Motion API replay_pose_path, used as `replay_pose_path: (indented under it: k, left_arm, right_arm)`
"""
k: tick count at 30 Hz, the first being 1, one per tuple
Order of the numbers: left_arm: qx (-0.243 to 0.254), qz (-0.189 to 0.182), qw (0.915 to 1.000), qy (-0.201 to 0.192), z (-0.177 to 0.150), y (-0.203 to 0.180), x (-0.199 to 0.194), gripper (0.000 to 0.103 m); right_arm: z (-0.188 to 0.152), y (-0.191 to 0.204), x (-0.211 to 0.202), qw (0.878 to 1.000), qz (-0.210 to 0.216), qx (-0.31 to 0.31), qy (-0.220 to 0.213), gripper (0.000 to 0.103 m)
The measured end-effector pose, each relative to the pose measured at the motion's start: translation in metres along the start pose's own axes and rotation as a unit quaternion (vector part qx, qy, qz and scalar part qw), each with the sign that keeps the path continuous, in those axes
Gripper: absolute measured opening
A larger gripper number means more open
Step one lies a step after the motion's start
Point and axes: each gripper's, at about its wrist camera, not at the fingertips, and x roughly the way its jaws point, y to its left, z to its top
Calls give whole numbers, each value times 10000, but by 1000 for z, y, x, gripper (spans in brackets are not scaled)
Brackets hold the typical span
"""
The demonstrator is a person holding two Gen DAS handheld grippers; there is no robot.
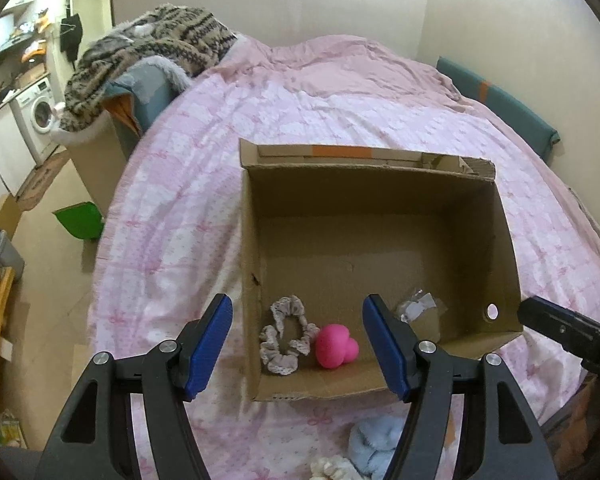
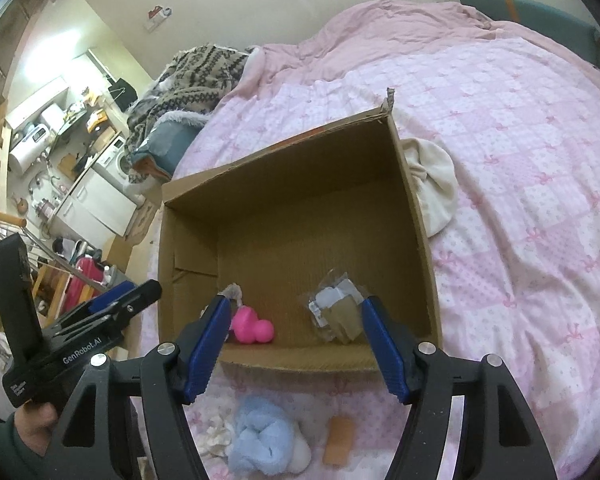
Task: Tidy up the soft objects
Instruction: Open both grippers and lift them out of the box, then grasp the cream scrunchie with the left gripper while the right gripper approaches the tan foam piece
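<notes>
Nearest, both tools hang with their blue pads spread wide and nothing between them: the left tool [image 1: 298,346] and the right tool [image 2: 296,346] each look down toward the near wall of an open cardboard box [image 2: 416,216] that sits on a bed [image 2: 540,160] with a pink patterned cover. On the bed just in front of that near wall, below and slightly left of the right tool, lies a fluffy pale blue soft item [image 2: 262,436], bunched into a rounded, knotted lump; touching its left side is a small cream ruffled scrunchie [image 2: 216,434], and near its right an orange sponge-like block [image 2: 338,440] whose long axis points toward the box. The right tool looks the nearer one to the blue lump, which would need a short drop toward the person. Inside the box, against the near wall, rest a grey frilled scrunchie [image 1: 286,340], a bright pink rounded squishy toy [image 1: 334,346] just beside it, and a crumpled clear packet [image 2: 336,312]. Beyond the box's right wall a cream cloth bundle [image 2: 434,184] lies on the bed.
</notes>
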Motion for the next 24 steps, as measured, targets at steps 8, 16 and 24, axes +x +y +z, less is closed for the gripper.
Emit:
replay_pose_path:
  k: [8, 16, 24]
  left_arm:
    - [-35, 12, 10000, -37, -14, 4, -24, 65]
    - [-39, -3, 9995, 317, -41, 6, -37, 65]
    - [-311, -30, 9964, 793, -66, 18, -30, 65]
  right_arm:
    - [-14, -4, -14, 9999, -56, 124, 47, 72]
    - [-34, 1, -25, 9998, -87, 68, 134, 72]
    - [-62, 1, -15, 9974, -145, 297, 634, 72]
